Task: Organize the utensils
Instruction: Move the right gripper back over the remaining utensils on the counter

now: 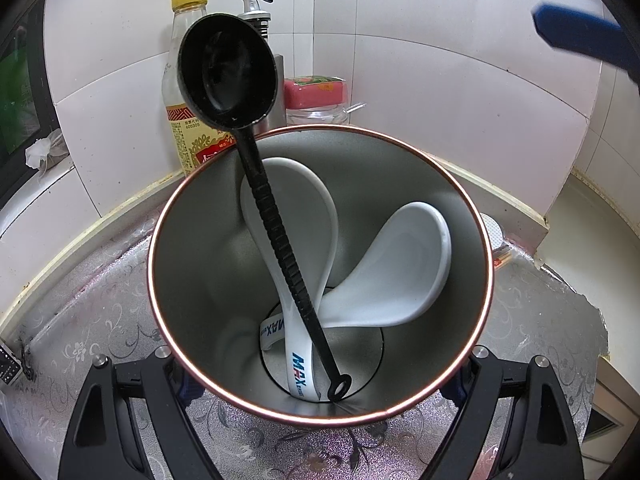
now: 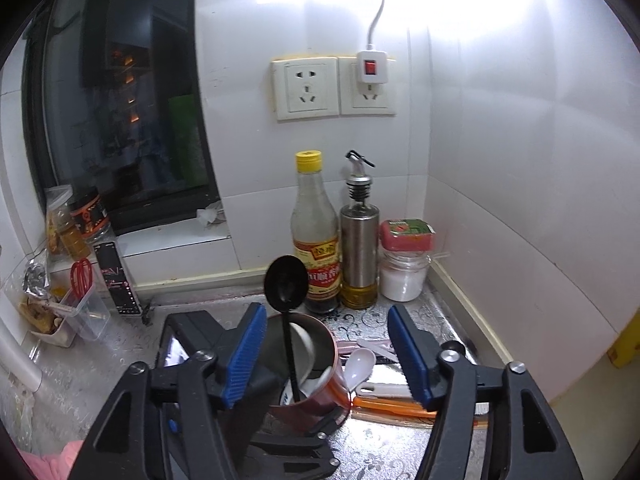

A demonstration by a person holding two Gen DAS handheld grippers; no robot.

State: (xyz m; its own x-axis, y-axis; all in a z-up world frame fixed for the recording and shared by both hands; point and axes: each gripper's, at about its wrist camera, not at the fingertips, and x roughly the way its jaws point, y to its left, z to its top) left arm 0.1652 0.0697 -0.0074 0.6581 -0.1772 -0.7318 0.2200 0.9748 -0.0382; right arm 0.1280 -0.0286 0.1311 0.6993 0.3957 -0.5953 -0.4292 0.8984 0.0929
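The left gripper (image 1: 320, 364) clamps a copper-rimmed steel cup (image 1: 440, 208) holding a black ladle (image 1: 228, 68); the right gripper (image 2: 328, 354) stands open, empty.

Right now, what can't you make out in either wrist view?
- Left gripper pads: left wrist view, hidden behind the copper-rimmed metal cup.
- Long black plastic ladle handle tip: right wrist view, hidden inside the cup.
- Orange and white utensils lying on the counter: right wrist view, ends covered by the open right gripper and its blue-padded fingers.
- Tall yellow-capped bottle label: both views, too small to read.
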